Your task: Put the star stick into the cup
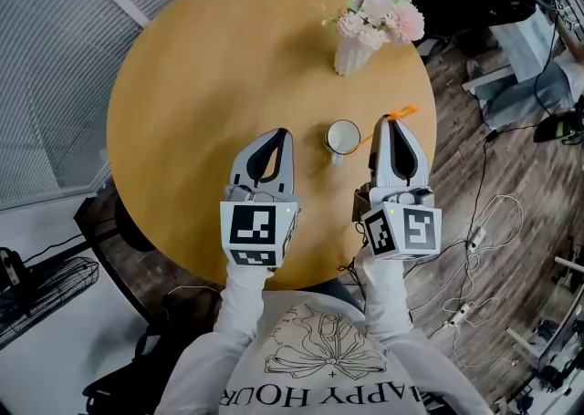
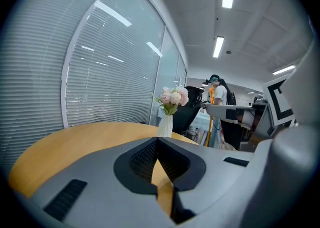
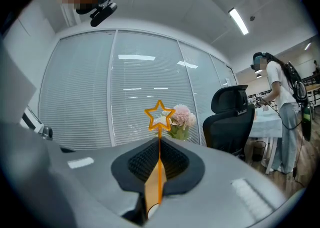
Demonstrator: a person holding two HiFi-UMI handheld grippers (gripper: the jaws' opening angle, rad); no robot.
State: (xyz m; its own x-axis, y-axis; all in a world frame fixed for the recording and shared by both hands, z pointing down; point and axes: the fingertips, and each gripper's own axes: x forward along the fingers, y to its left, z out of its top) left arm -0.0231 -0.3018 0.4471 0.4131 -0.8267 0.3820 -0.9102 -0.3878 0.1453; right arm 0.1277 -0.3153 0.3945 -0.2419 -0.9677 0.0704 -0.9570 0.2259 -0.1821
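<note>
**Star stick** [image 3: 159,114]: thin orange rod topped by an open five-point star outline. It is being pinched between the ribbed black pads [image 3: 139,163] of the right claw [image 3: 159,142]. The star end is being projected past the tips, apparently so the rod can be steered over the cup.

**Cup** [image 1: 343,138]: white, round, glossy, handled. It is being carried upright by the round, smooth wood-toned table [image 1: 210,85], just beside the right claw.

**Left claw** [image 2: 157,139]: grey shell, pressed together on nothing. It is being held over the table's near part, clear of the cup.

**Vase of pink flowers** [image 1: 354,53]: white, being displayed at the far edge.
</note>
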